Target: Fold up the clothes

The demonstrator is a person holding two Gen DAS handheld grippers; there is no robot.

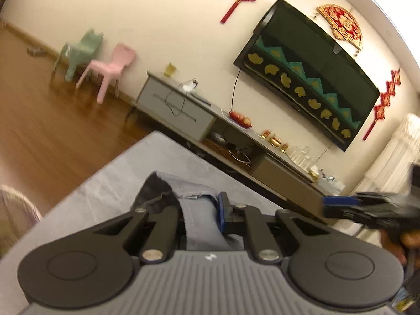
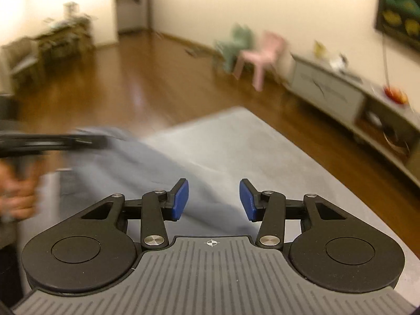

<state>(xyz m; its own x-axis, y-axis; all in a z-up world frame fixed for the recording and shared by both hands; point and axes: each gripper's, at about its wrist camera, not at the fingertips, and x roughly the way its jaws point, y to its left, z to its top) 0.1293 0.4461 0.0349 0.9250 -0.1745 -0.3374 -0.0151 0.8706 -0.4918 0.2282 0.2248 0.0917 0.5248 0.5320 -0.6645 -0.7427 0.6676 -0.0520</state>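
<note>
The left gripper (image 1: 200,215) has its fingers clamped on a bunched fold of the light blue jeans (image 1: 199,225), lifted off the grey surface (image 1: 105,191). The right gripper (image 2: 214,200) hovers over that surface with its blue-padded fingers (image 2: 181,199) apart and nothing pinched between them; the jeans (image 2: 147,168) drape from about ten o'clock down toward the gap.

So the table (image 2: 262,157) is the anchor here. The garment (image 2: 136,168) lies on its left part, bunched toward the near-left edge. Beyond the table's far edge is open floor (image 2: 126,89), then two small chairs (image 2: 246,50) side by side against the wall. A low cabinet (image 2: 338,92) runs right of the table.
</note>
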